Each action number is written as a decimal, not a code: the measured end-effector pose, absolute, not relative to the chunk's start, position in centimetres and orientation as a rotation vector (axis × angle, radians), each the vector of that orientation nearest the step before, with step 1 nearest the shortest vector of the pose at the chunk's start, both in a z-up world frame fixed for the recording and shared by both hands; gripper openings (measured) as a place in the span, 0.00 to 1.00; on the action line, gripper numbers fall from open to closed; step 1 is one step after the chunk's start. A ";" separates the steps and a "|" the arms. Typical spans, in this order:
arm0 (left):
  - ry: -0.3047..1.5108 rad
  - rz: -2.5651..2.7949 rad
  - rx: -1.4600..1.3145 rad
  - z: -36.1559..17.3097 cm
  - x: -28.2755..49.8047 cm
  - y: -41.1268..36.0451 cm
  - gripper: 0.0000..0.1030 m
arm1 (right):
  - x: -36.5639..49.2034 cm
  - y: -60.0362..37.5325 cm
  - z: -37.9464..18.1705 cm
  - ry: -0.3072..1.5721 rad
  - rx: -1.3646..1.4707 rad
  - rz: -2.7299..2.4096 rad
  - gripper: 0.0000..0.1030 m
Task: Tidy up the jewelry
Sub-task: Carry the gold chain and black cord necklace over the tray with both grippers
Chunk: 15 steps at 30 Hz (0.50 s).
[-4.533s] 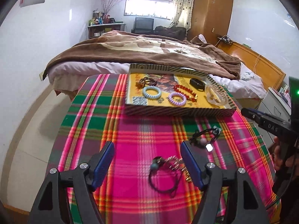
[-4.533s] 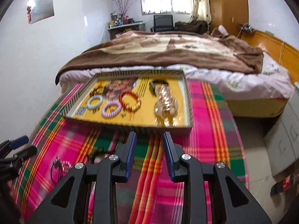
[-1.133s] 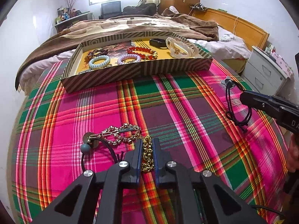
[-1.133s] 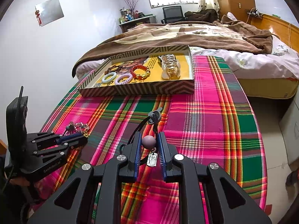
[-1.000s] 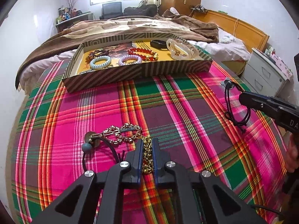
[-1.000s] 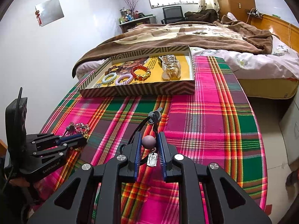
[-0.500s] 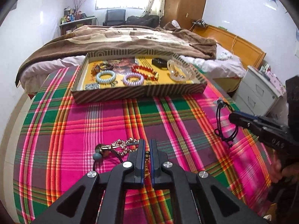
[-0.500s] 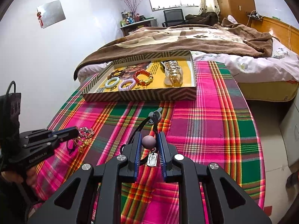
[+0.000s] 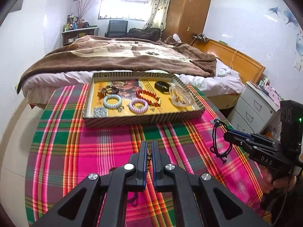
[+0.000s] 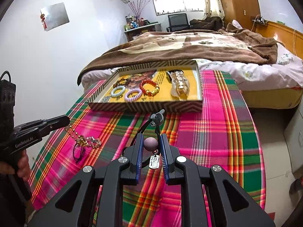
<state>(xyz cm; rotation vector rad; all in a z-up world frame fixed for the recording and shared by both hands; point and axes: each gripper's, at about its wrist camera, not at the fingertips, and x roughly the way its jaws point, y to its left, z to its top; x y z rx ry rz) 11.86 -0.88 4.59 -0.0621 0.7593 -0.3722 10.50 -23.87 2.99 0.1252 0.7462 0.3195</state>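
Striped cardboard tray (image 9: 144, 120) holds several bracelets; left gripper (image 9: 148, 147) clamps gold chain (image 10: 81, 138), right gripper (image 10: 151, 143) clamps black cord pendant (image 10: 151, 144), both unplaced

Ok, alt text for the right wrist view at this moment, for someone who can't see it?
The right tongs are shut on a black cord bracelet with a mauve bead and a metal tag, above a pink and green plaid cloth. At left, the left tongs lift a gold chain whose far end rests on the cloth; behind stands a striped tray of bracelets.
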 end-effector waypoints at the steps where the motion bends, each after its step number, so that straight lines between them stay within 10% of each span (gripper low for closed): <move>1: 0.755 -0.370 -0.066 4.8 12.2 -0.7 0.04 | 10.7 -23.8 3.2 0.742 0.126 0.322 0.17; 15: 0.720 -0.333 -0.059 7.2 18.6 1.3 0.04 | 17.5 -20.9 5.9 0.723 0.134 0.372 0.17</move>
